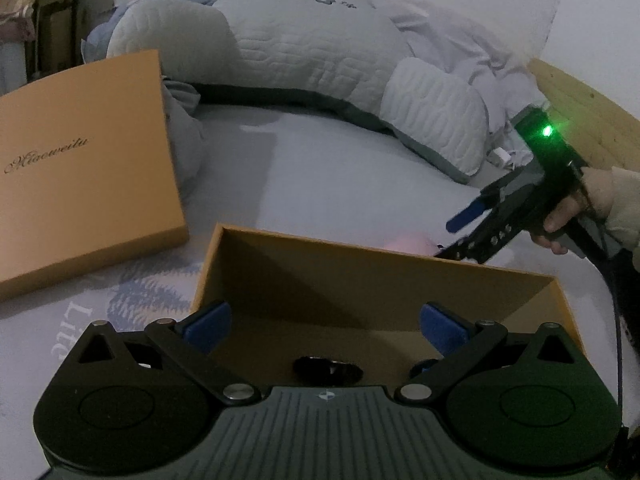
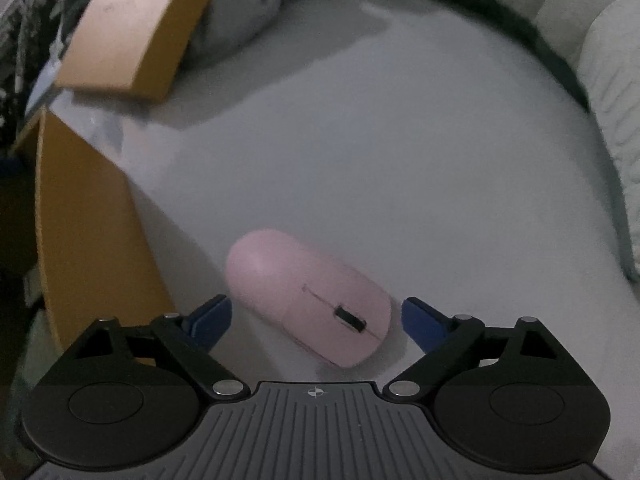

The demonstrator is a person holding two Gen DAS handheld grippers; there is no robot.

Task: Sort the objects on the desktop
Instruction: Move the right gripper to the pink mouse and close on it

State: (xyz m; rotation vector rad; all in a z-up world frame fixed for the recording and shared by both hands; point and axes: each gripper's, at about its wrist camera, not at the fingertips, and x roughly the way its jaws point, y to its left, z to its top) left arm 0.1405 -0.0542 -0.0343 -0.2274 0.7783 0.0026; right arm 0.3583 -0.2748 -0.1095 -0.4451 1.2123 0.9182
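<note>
Farthest left on the bed (image 1: 320, 168) lies the box lid (image 1: 80, 184), flat and closed side up, well apart from the work. Next comes the open box (image 1: 360, 276), and the left gripper (image 1: 325, 326) hangs over its near edge with its fingers (image 1: 210, 326) spread wide and nothing between them; a small dark object (image 1: 328, 370) lies on the box floor just below, too dim to name. Past the far right corner of the box, the left view shows only a pale pink sliver of the mouse (image 1: 408, 245), with the right gripper (image 1: 464, 220) coming in over it from the right. The right wrist view gives the relation that matters: the mouse (image 2: 308, 304) rests on the bed sheet just beside the outer box wall (image 2: 88, 220), and it sits right in front of the right gripper (image 2: 316, 320), partly inside the gap, with both fingers (image 2: 424, 326) opened wide and apparently not touching it yet. Its long axis runs on a slant, the rounded back up and to the left, the wheel end down and to the right, so it lies diagonally across the opening rather than square to it. The right hand is clearly the nearer one. My judgement is that the wrist needs a twist so the fingers close across the narrow sides, then a short carry leftward over the wall.
</note>
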